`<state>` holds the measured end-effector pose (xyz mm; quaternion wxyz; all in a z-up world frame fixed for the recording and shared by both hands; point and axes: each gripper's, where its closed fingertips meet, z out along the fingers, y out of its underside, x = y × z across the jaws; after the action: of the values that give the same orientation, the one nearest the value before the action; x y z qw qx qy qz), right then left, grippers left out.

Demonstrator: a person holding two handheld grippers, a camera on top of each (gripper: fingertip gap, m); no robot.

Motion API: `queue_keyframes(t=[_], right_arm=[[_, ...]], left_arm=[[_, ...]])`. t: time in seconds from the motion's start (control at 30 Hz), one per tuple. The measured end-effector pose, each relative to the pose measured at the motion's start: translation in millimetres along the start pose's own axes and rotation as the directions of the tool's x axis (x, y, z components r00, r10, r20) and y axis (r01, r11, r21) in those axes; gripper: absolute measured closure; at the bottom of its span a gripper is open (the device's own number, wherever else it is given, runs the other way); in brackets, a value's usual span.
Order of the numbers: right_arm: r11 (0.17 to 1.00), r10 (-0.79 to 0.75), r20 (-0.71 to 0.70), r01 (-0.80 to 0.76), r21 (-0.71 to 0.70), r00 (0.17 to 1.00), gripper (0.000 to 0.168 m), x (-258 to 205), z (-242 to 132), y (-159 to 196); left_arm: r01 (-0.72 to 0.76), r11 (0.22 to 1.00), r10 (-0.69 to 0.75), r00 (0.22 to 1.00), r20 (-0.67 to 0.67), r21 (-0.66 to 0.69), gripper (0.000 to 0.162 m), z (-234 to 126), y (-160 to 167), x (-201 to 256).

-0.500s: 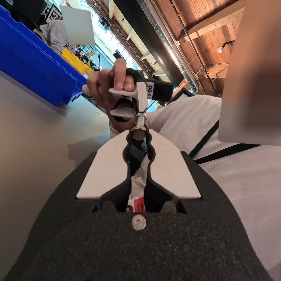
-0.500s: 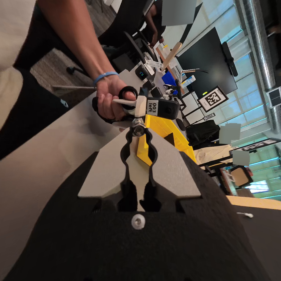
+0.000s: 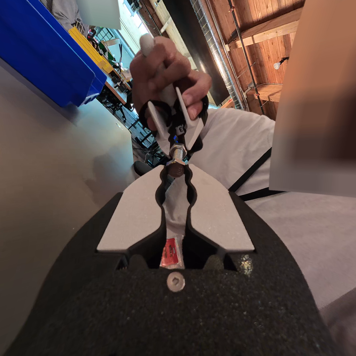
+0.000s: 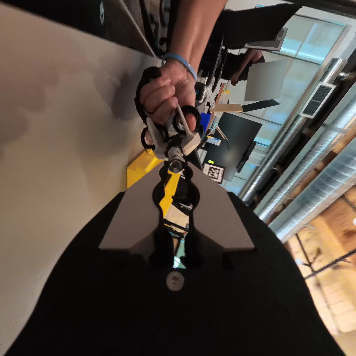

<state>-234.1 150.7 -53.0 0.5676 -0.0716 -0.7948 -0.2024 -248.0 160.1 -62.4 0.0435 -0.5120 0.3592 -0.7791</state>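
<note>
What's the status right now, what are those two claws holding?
Left gripper shut on bolt, at its head. Right gripper shut on the same bolt, at its nut end. Both held up off the table. Nothing between them.

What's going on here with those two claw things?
A person holds a gripper in each hand, tips facing each other, with a metal bolt and its nuts between them. The left gripper is shut on the bolt's head end; the right gripper is shut on the other end, where a nut sits. They are held up above a pale table, with a blue bin behind.
</note>
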Motion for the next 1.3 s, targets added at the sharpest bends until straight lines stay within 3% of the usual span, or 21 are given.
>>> queue_keyframes(t=[0.1,0.37,0.53,0.7,0.97,1.13,1.3], right_arm=[[1.0,0.02,-0.001,-0.02,0.0,1.0,0.152,-1.9,0.9,-0.5],[0.929,0.37,-0.004,-0.37,0.022,0.929,0.152,1.1,-1.9,2.6],[0.756,0.653,-0.006,-0.651,0.07,0.758,0.151,3.4,-2.7,5.3],[0.515,0.852,0.05,-0.851,0.099,0.521,0.151,2.3,-2.0,7.9],[-0.007,0.993,0.115,-0.994,0.111,0.006,0.152,-4.2,1.1,15.9],[-0.372,0.918,0.186,-0.924,0.094,-0.35,0.151,-13.1,2.8,16.1],[-0.699,0.695,0.264,-0.715,0.026,-0.669,0.152,-25.2,4.3,14.7]], left_arm=[[-0.035,0.999,0.036,0.999,0.033,-0.019,0.145,-0.5,2.2,-1.4],[-0.091,0.996,0.092,0.994,0.057,-0.011,0.145,2.6,0.9,0.6],[-0.157,0.988,0.157,0.984,0.089,-0.009,0.145,3.8,-1.5,2.4],[-0.203,0.979,0.204,0.971,0.126,-0.021,0.145,4.2,-1.5,1.0],[-0.309,0.95,0.312,0.921,0.233,-0.053,0.145,2.2,-4.9,-5.9],[-0.38,0.916,0.401,0.865,0.303,-0.128,0.145,1.7,-2.1,-12.9],[-0.468,0.851,0.525,0.764,0.376,-0.237,0.145,1.1,1.5,-21.5]])
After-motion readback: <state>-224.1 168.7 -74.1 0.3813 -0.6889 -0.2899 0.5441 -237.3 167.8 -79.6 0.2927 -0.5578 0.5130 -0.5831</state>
